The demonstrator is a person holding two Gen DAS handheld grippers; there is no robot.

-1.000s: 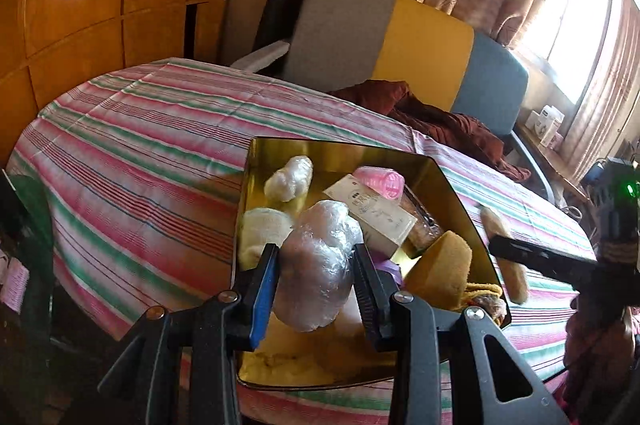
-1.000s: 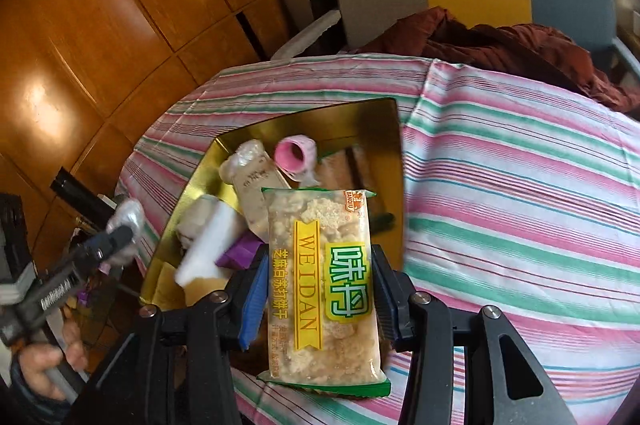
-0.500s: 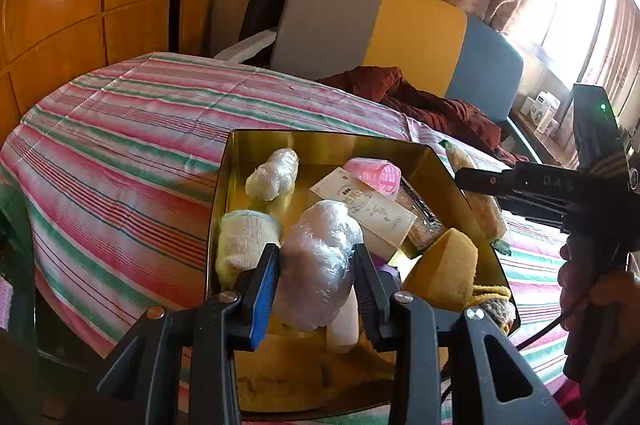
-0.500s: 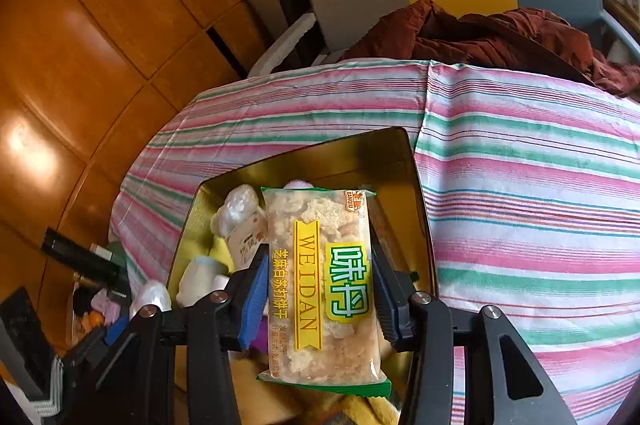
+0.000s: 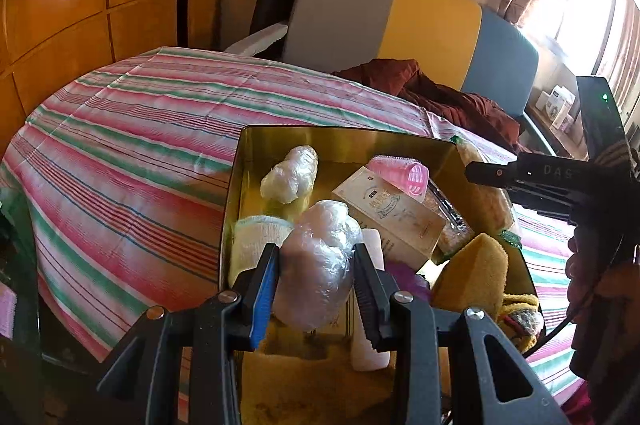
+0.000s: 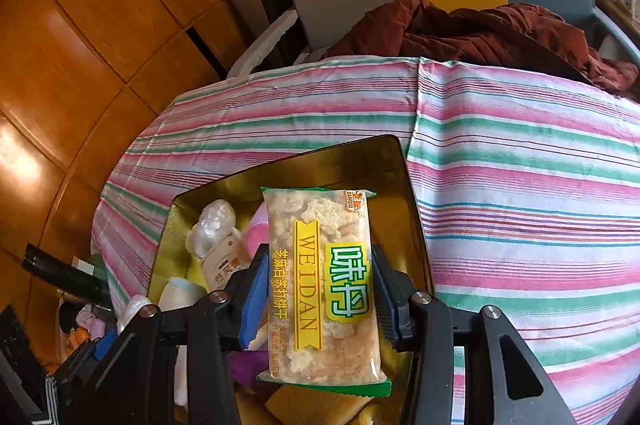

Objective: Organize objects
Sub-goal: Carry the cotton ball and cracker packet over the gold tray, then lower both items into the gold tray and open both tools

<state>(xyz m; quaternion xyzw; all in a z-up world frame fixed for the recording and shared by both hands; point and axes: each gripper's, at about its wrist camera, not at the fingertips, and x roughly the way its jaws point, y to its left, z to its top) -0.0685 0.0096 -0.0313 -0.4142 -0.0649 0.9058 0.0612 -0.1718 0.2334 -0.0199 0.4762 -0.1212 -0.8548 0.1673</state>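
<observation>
Hidden: near end of the gold tin is cut off behind the left gripper in the left wrist view; a white tube shows only partly behind the right finger. Purple item low in the tin is mostly covered, can't identify. In the right wrist view the snack packet blocks the tin's middle; the pink curler is only a sliver at the packet's left edge.

Left gripper pinches a plastic-wrapped lump, pale pinkish, crinkly clear film, held upright over the tin's near-left part. Right gripper pinches the snack packet by its long sides; clear wrapper, crumbly beige biscuits, yellow "WEIDAN" band, green label, green ends. It hangs over the right half of the tin.

In the tin: smaller wrapped lump far left, pink curler resting on a cream box, white cloth roll near left, yellow sponge near right. Tin sits on the striped tablecloth; chair and dark red cloth lie beyond.

Versus 0.5 s ago: both grips unchanged, same items held. Right wrist view sits closer over the tin, packet now covering more of it. Left view barely shifted.
</observation>
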